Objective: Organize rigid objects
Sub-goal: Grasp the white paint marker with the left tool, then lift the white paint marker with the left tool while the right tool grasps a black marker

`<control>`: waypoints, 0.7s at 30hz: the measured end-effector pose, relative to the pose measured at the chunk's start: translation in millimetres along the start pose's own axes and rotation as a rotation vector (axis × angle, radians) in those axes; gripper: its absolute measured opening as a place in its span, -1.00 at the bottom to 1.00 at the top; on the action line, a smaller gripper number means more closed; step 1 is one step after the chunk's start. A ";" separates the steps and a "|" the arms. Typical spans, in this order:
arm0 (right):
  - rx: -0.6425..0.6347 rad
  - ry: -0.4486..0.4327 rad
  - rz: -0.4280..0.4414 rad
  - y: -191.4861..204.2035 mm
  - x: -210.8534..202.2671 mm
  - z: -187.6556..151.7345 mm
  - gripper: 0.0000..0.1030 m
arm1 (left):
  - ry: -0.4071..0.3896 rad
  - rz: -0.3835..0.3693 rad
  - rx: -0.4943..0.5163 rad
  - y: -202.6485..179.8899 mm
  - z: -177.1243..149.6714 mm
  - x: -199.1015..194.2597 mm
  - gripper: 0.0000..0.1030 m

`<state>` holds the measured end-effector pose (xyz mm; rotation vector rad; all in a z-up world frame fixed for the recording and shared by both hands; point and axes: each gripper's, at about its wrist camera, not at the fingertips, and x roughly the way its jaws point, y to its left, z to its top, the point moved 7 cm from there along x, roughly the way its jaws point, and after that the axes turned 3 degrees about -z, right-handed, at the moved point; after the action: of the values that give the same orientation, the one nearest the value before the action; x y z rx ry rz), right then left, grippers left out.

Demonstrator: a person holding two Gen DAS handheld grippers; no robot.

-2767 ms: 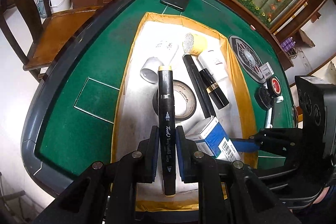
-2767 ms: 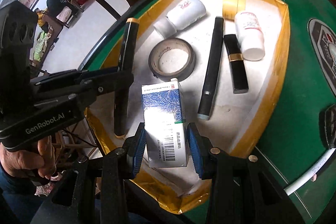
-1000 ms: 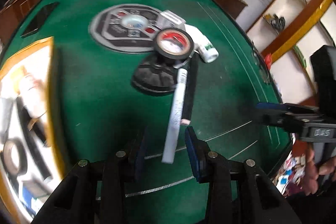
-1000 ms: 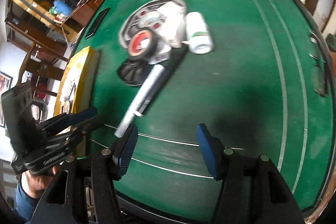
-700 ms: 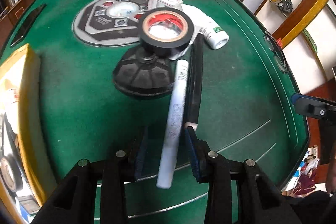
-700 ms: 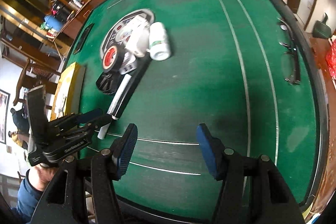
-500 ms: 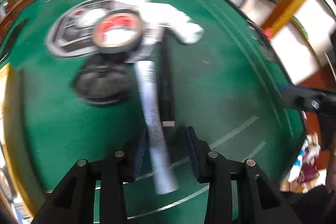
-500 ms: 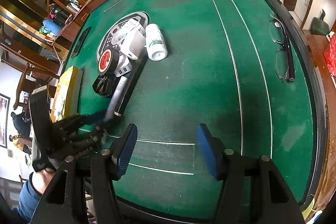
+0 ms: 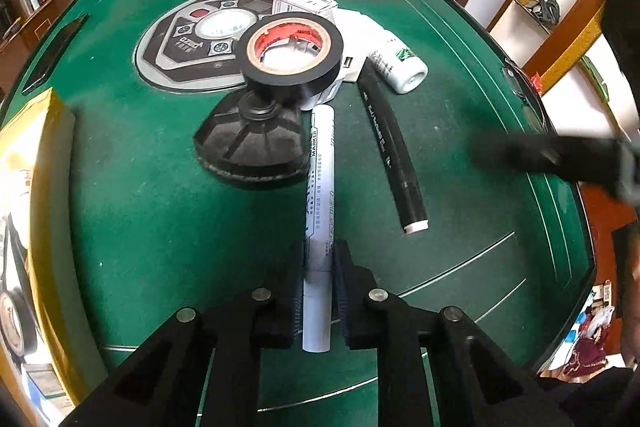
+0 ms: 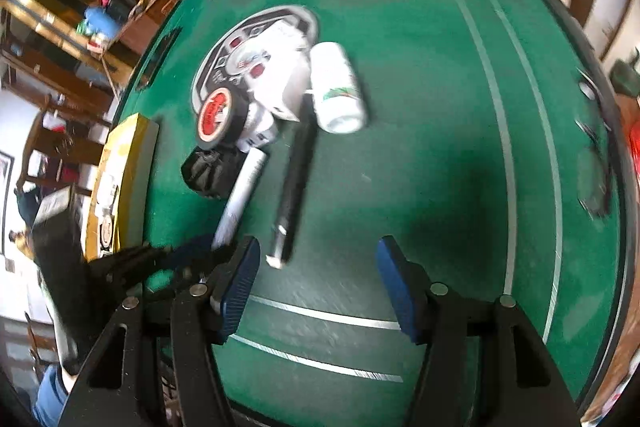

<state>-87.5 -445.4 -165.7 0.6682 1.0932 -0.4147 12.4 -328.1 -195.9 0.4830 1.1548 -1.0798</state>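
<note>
My left gripper (image 9: 319, 291) is shut on the near end of a white marker (image 9: 319, 187) that lies on the green table and points away from me. It also shows in the right wrist view (image 10: 240, 195), with the left gripper (image 10: 192, 251) at its lower end. A black marker (image 9: 392, 151) lies just right of it. A black tape roll with a red core (image 9: 292, 53) rests on a black round stand (image 9: 250, 143). A white bottle (image 9: 394, 61) and a white box (image 9: 304, 1) lie behind. My right gripper (image 10: 316, 279) is open and empty above bare felt, near the black marker (image 10: 294, 183).
A yellow-rimmed tray (image 9: 28, 155) with several sorted items sits at the left edge. A grey round control panel (image 9: 192, 39) is set in the table. A phone (image 9: 52, 55) lies far left. Glasses (image 10: 596, 167) lie at the right edge.
Both grippers left the tray and swung over to the pile on the felt. My left gripper closed on the white marker. My right gripper moved nearer the markers, still open.
</note>
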 end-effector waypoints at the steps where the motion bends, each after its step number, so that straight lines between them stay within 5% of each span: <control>1: -0.020 0.006 -0.010 7.0 6.1 6.9 0.16 | 0.001 0.002 0.003 1.1 -0.4 -0.6 -0.72; 5: -0.104 0.059 -0.081 28.7 36.9 25.8 0.12 | 0.006 0.005 0.009 -4.2 3.2 4.0 -0.72; 7: -0.126 0.083 -0.141 31.7 51.8 31.8 -0.21 | 0.007 0.006 0.010 -5.0 3.1 4.8 -0.72; 11: -0.165 0.103 -0.190 33.0 65.6 34.8 -0.33 | 0.005 0.002 0.006 -4.4 5.0 5.4 -0.71; 13: -0.192 0.110 -0.207 32.8 66.8 31.6 -0.64 | 0.005 -0.001 0.000 -4.1 9.0 6.9 -0.71; 15: -0.203 0.113 -0.222 28.9 64.8 26.9 -0.66 | 0.007 0.004 0.010 -6.1 15.8 9.6 -0.64; 18: -0.199 0.130 -0.207 20.3 58.9 11.4 -0.69 | 0.013 -0.011 0.027 -13.5 27.9 14.9 -0.24; 21: -0.182 0.141 -0.187 8.3 49.8 -5.3 -0.71 | 0.002 0.033 0.080 -20.9 33.9 19.4 -0.27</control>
<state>-65.4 -435.1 -210.3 0.4402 1.3159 -0.4265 11.0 -372.4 -196.3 0.5643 1.1046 -1.1004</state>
